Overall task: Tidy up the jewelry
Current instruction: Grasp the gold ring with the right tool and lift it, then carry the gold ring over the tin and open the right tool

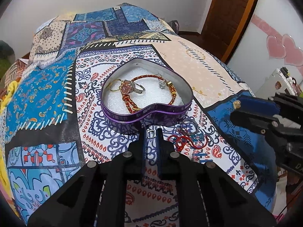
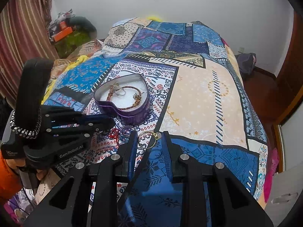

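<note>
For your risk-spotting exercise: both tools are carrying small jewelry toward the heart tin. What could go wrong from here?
1. The left tool pinches a tiny silver piece at the very fingertips; it may slip onto the busy patterned bedspread and be hard to spot.
2. The gold ring hangs between the right tool's tips and could swing loose.
3. The heart-shaped tin sits on soft bedding; a nudge might tip it.

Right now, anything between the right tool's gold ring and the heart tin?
Nothing visible blocks it. The gold ring sits between the right tool fingers; the heart tin lies ahead-left, open-topped. The left tool reaches in near the tin's front, beside the path.
</note>
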Demonstrator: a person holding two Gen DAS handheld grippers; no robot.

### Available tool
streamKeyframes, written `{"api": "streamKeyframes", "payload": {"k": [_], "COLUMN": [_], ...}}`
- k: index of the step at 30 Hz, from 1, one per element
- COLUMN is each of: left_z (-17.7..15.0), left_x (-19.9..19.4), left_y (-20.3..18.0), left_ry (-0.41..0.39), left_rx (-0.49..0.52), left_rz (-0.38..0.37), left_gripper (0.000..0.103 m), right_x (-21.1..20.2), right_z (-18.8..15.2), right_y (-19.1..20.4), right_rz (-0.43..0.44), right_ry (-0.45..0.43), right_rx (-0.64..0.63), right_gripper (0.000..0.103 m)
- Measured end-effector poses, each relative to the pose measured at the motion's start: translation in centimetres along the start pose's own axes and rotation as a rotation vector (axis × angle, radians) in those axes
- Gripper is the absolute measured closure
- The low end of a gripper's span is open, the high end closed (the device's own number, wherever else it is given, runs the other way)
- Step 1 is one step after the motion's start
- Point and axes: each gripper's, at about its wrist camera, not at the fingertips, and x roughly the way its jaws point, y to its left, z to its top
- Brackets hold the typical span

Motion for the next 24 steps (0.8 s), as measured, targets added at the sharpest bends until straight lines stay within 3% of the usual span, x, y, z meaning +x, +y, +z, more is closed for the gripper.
{"api": "streamKeyframes", "payload": {"k": [8, 24], "left_z": [-0.8, 1.3], "left_x": [-2.1, -5.0], "left_y": [0.2, 2.7], "left_ry": [-0.034, -0.146], "left_rx": [0.003, -0.041], "left_rz": [0.002, 0.003], "left_gripper": [0.095, 0.095], "right_x": [0.2, 2.0], "right_z": [0.9, 4.3], "right_y": [0.2, 2.1], "right_rz": [0.006, 0.042], "right_ry": [-0.014, -0.044], "right_rx": [0.003, -0.027], "right_gripper": [0.080, 0.080]}}
